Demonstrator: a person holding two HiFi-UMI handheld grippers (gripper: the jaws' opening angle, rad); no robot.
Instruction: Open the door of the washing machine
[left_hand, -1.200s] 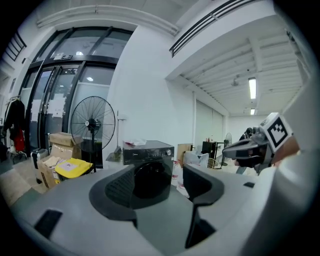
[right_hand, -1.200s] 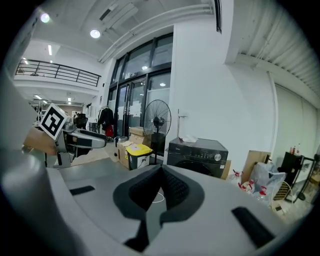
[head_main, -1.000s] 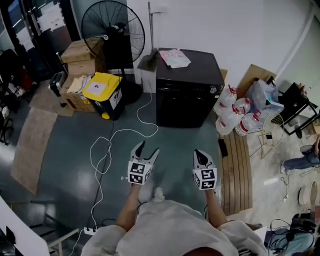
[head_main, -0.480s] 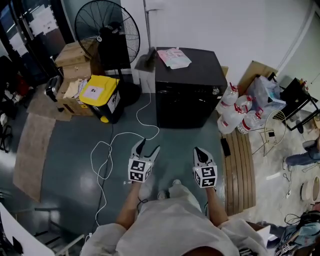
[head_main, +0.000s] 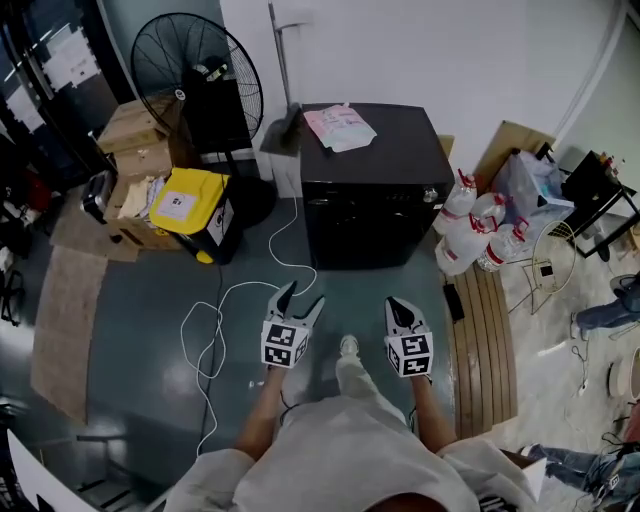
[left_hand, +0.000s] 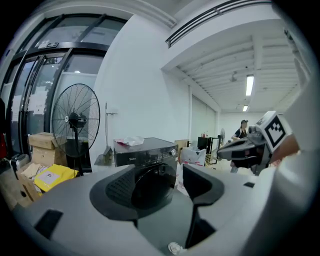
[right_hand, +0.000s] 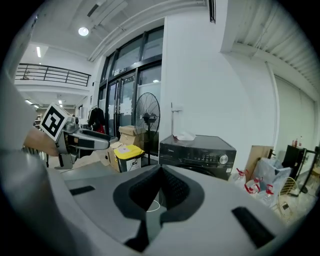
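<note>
Here, the washing machine (head_main: 372, 160) door is shut; the left gripper (head_main: 300, 296), jaws apart, and the right gripper (head_main: 402, 308), closed on nothing, hang well short of it.

Door of washing machine (left_hand: 145, 152) partly hidden behind jaws of left tongs (left_hand: 159, 175).

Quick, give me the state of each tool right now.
Left tool: open, jaws apart, holding nothing.
Right tool: closed, tips together, holding nothing.
</note>
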